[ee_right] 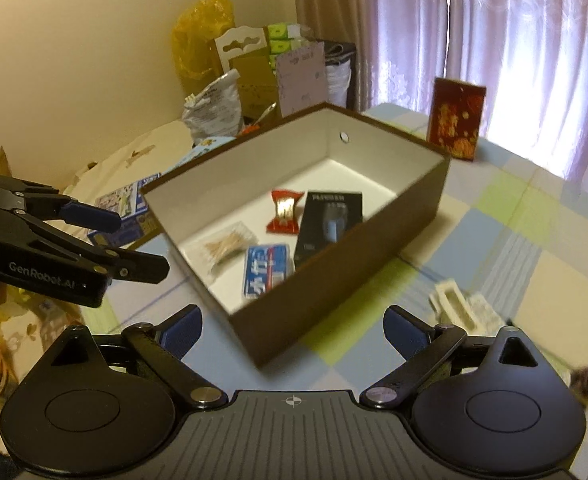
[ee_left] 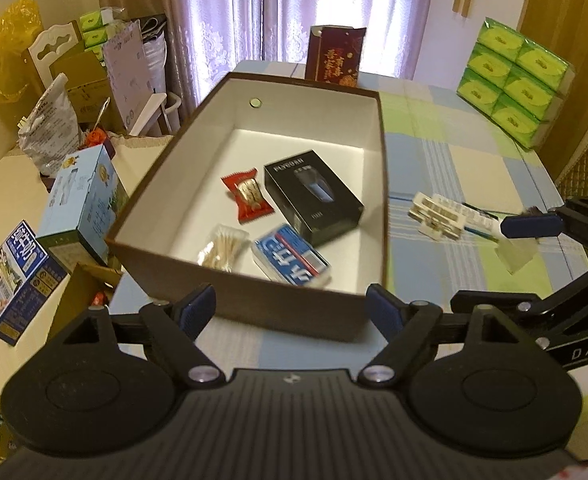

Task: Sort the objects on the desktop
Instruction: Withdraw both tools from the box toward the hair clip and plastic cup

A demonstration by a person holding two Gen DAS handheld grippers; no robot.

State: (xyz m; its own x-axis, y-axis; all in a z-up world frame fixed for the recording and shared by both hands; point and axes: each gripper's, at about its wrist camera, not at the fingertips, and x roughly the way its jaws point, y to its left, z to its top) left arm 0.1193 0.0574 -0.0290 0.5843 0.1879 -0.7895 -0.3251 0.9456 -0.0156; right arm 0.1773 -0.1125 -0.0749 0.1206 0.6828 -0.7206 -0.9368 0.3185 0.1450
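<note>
A brown box (ee_left: pixel 254 300) with a white inside stands on the checked tablecloth. In it lie a red candy packet (ee_left: pixel 248 194), a black carton (ee_left: pixel 313 196), a bag of cotton swabs (ee_left: pixel 224 248) and a blue tissue pack (ee_left: pixel 292 260). My left gripper (ee_left: pixel 292 310) is open just before the box's near wall, holding nothing. My right gripper (ee_right: pixel 294 332) is open at the box's near corner (ee_right: pixel 262 344), also with nothing in it. On the cloth to the right of the box lies a white plastic strip holder (ee_left: pixel 437 214) (ee_right: pixel 457 308).
A clear plastic wrapper (ee_left: pixel 515 254) lies by the right gripper (ee_left: pixel 489 266). Green tissue packs (ee_left: pixel 513 80) are stacked at the far right, and a red card box (ee_left: pixel 333 56) stands behind the brown box. Milk cartons (ee_left: pixel 82 200) and bags crowd the left. A dark brush tip (ee_right: pixel 585 380) lies on the cloth.
</note>
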